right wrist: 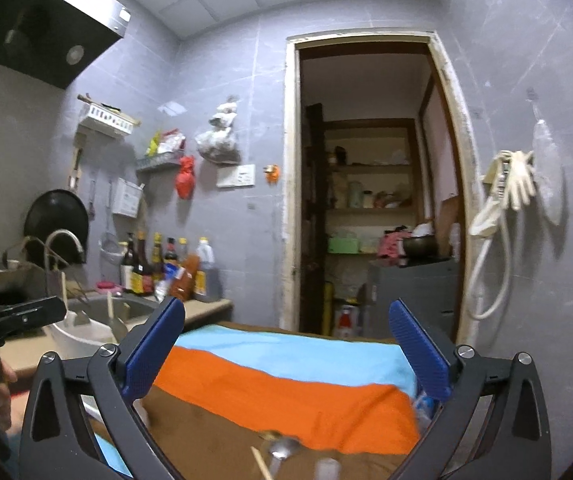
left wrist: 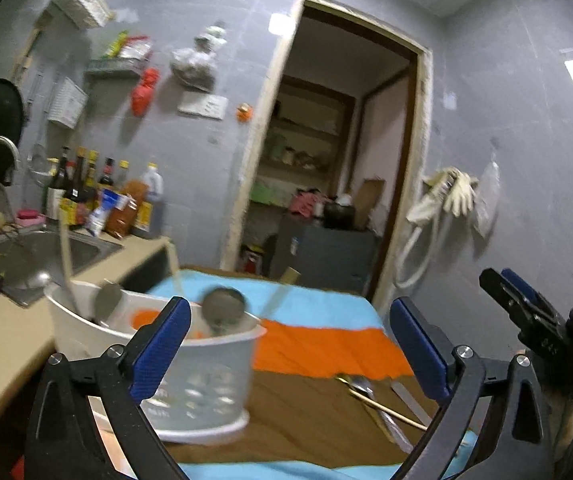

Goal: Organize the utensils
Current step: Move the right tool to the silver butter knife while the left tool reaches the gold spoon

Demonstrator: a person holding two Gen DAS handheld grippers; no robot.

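Note:
A white perforated utensil holder (left wrist: 190,372) stands on the striped cloth at the left, with ladles and spoons (left wrist: 222,308) upright in it; it also shows in the right wrist view (right wrist: 82,336). Loose utensils lie on the brown stripe: a metal spoon (left wrist: 360,386), a chopstick (left wrist: 386,406) and a knife (left wrist: 408,400). The right wrist view shows the spoon (right wrist: 284,448) and chopstick (right wrist: 260,464) just below its fingers. My left gripper (left wrist: 286,340) is open and empty, raised beside the holder. My right gripper (right wrist: 286,344) is open and empty above the cloth; it also shows in the left wrist view (left wrist: 526,312).
The table carries a blue, orange and brown striped cloth (left wrist: 326,344). A counter with a steel sink (left wrist: 46,260), tap and several sauce bottles (left wrist: 98,196) runs along the left. An open doorway (right wrist: 370,200) with shelves lies straight ahead. Gloves and a hose hang on the right wall (right wrist: 514,184).

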